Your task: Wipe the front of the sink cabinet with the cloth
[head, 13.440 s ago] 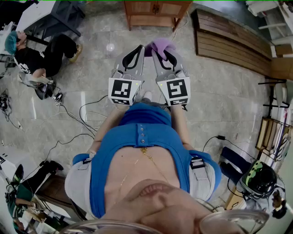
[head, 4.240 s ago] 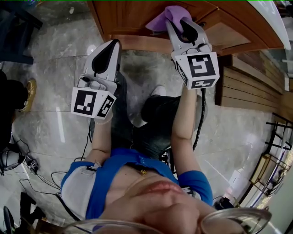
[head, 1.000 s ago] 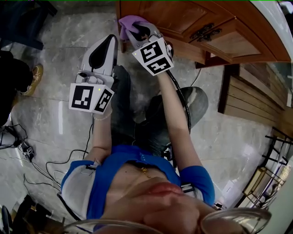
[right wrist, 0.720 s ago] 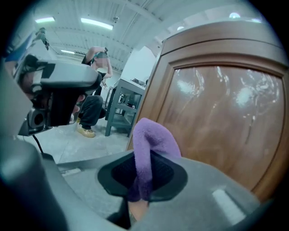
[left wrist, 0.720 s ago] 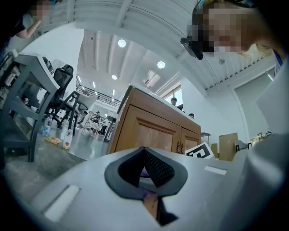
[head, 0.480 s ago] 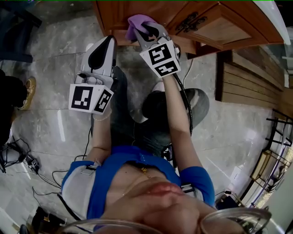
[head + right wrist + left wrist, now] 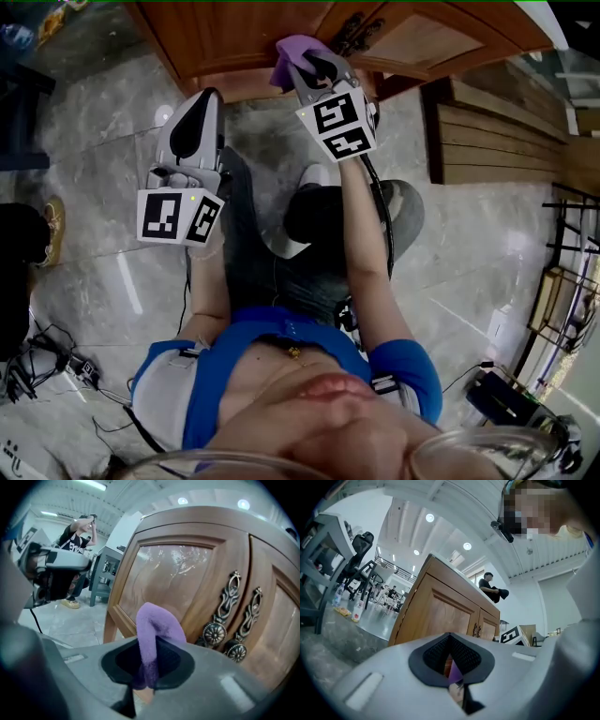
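Note:
The wooden sink cabinet [image 7: 246, 37] fills the top of the head view. A purple cloth [image 7: 294, 51] is pinched in my right gripper [image 7: 309, 66], which is shut on it and holds it against the cabinet front just left of the dark door handles [image 7: 351, 36]. In the right gripper view the cloth [image 7: 157, 625] sticks up from the jaws before the left door panel [image 7: 173, 573], with the ornate handles [image 7: 219, 620] to its right. My left gripper [image 7: 201, 105] hangs lower left, shut and empty, short of the cabinet [image 7: 440, 616].
A slatted wooden panel [image 7: 497, 127] lies on the marble floor right of the cabinet, and a metal rack [image 7: 572, 253] stands further right. My knees [image 7: 314, 220] are below the grippers. A person [image 7: 79, 529] stands by a grey desk [image 7: 105, 566] to the left.
My right gripper has slid the cloth rightwards along the cabinet front, from its left corner towards the door handles. The left gripper has stayed low and shut.

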Available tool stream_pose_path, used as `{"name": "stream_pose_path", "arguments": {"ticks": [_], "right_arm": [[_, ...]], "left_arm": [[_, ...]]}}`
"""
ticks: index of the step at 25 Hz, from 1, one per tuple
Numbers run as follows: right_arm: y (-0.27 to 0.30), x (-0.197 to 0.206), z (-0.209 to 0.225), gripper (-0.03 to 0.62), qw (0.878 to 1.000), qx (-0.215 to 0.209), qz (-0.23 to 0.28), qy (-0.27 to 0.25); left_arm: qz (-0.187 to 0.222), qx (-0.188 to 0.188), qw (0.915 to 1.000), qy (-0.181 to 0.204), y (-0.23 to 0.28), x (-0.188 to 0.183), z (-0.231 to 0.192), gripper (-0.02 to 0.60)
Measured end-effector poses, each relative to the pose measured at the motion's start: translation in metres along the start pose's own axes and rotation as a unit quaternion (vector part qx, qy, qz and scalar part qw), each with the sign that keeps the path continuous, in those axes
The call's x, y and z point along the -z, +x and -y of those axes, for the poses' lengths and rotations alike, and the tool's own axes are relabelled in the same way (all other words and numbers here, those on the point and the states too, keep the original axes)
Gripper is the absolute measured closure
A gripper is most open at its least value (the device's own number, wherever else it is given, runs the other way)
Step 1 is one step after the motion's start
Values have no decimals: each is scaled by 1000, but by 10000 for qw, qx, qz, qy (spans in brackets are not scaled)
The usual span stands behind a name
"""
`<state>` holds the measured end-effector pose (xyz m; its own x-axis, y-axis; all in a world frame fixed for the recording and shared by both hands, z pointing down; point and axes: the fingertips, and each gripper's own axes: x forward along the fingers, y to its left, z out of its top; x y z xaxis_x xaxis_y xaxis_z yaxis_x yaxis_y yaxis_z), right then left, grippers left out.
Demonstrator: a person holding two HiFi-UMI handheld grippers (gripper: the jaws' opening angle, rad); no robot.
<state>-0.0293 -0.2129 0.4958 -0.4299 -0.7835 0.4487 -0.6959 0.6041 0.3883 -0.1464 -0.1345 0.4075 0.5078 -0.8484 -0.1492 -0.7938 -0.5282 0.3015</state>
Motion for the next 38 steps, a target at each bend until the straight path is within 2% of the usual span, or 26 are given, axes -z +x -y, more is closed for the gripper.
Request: {"name": "stream_pose_path", "arguments": {"ticks": [6,11,16,21,24,28,33,36,38], "right_arm": [[4,6,0,539,9989,269,-318,-206],[7,6,2,539,9982,94,-574,-128],[3,12,2,539,9965,-51,-828,128],[1,9,2,539,9993,-200,-315,83],[-16,7,-3,539,9974,-712,-7,98],[-74,4,9,539,9888,-1305,542,469],[-140,5,65,539,9878,-1231,861,409],[-164,-2,97,539,9873,-1104,1069,412],[-175,-10,112,539,9860,-1022,1239,444]], "left_arm": [[-154,152,9996,-196,5,12,4,584],[-324,373,9986,-182,12,9,13,584],[-555,49,9984,79,3,7,8,583],[-567,-198,9977,308,10,30,17,583],[-556,-320,9969,453,20,36,42,583],[-584,-281,9956,671,39,30,88,583],[-158,-163,9967,776,77,-15,150,583],[-11,-87,9924,1230,111,-46,186,583],[15,154,9898,1415,131,-61,204,581]]}}
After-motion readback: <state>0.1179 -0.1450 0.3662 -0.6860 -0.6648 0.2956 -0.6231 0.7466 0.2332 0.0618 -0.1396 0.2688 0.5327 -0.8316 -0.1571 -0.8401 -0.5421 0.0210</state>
